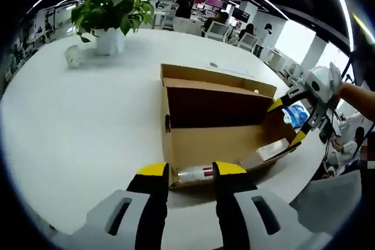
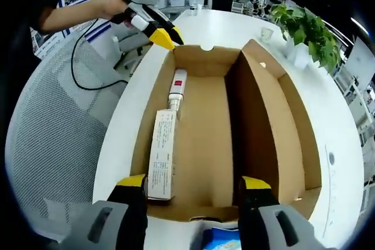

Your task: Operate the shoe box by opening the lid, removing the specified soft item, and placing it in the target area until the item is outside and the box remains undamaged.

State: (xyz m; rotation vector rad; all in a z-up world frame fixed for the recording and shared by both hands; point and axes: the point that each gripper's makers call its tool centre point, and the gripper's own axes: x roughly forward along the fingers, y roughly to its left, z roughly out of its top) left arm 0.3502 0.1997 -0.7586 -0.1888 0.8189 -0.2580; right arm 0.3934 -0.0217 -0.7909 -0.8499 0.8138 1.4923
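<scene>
Box lies open, tube and carton inside (labels unreadable); both tools gape apart, unladen.

A leafy green plant in a white pot stands at the far side of the white bench, with a small pale cup just beside it. A blue and white packet lies on the bench near its edge. A white mesh office chair sits beside the bench, a black cable draped over it. Desks, monitors and seated people fill the office behind.
</scene>
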